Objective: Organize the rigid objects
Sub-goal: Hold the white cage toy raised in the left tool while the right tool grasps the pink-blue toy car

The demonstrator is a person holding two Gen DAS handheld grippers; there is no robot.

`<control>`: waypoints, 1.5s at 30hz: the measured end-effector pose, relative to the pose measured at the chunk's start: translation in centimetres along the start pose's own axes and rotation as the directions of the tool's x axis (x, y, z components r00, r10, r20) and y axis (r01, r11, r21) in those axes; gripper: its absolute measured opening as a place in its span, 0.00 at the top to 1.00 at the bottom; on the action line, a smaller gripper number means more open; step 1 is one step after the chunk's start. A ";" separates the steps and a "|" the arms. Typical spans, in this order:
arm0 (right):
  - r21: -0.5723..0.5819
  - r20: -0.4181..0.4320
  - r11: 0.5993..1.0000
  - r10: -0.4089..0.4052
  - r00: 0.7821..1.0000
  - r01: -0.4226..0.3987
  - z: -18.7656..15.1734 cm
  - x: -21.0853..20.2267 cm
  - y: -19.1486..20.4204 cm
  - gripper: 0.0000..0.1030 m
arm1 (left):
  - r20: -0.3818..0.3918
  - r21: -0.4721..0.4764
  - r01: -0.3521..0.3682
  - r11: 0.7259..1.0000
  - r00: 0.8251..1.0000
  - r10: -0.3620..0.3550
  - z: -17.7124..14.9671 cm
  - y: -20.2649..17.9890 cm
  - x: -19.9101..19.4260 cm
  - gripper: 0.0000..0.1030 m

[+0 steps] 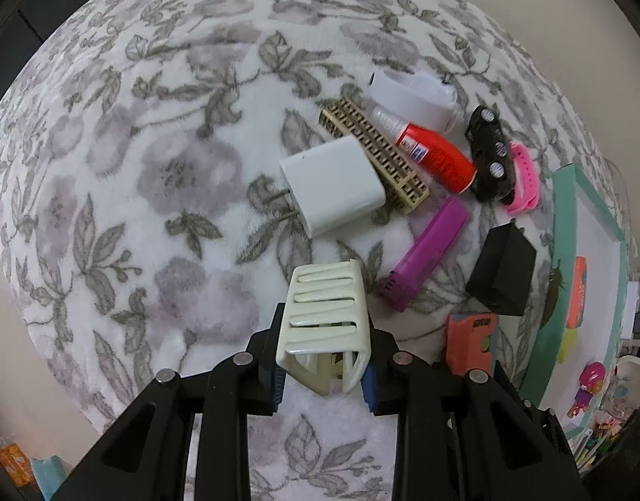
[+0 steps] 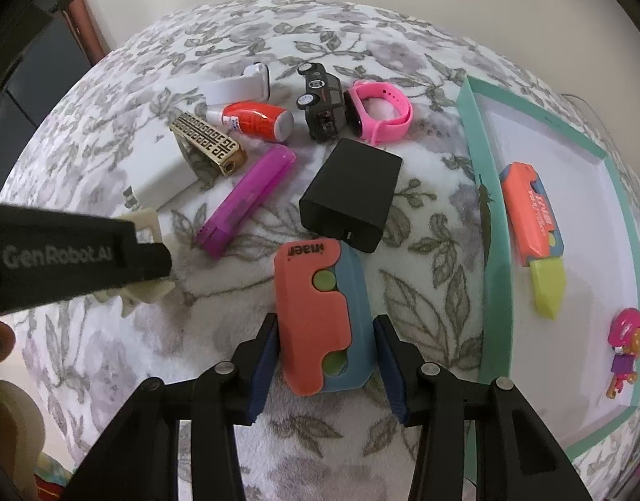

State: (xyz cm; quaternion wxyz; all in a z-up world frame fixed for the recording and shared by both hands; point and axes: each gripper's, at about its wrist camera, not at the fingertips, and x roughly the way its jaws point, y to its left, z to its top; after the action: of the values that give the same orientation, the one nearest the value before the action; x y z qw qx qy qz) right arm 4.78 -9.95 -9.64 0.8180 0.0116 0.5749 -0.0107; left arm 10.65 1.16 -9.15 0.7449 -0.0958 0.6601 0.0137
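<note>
My left gripper (image 1: 325, 355) is shut on a cream slotted hair clip (image 1: 326, 304) and holds it over the floral blanket (image 1: 153, 167). In the right wrist view its black body (image 2: 77, 250) reaches in from the left. My right gripper (image 2: 326, 334) points down at an orange and blue toy knife (image 2: 320, 313) lying on the blanket, with its blue pads (image 2: 265, 359) against both long sides. Beyond it lie a black adapter (image 2: 353, 196), a purple case (image 2: 244, 200), a red glue bottle (image 2: 257, 121), a gold patterned bar (image 2: 207, 142) and a white charger (image 1: 332, 183).
A teal-rimmed white tray (image 2: 482, 208) at the right holds a second orange toy knife (image 2: 532, 217) with a yellow blade and a pink toy figure (image 2: 626, 342). A black toy car (image 2: 324, 104), a pink watch band (image 2: 382, 112) and a white holder (image 2: 240, 83) lie at the back.
</note>
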 end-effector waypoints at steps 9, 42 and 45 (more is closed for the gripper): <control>0.031 0.026 0.998 0.052 0.998 -0.053 0.2 -1.2 -0.9 0.55 | 0.130 0.021 0.013 1.000 0.991 -0.016 0.8 -0.5 -4.4 0.71; 0.057 0.029 0.992 0.108 0.994 -0.109 0.5 -1.5 -1.5 0.77 | 0.212 0.035 0.040 0.999 0.976 -0.047 0.7 -0.6 -6.8 0.71; 0.050 0.031 0.993 0.101 0.994 -0.103 0.5 -1.4 -1.3 0.77 | 0.207 0.040 0.036 0.999 0.977 -0.043 0.7 -0.6 -6.7 0.71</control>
State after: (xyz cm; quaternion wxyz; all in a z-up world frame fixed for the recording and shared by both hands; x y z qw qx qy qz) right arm 4.73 -11.30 -8.13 0.8251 0.0617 0.5614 0.0162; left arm 10.61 1.38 -2.39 0.8116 -0.0936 0.5766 -0.0030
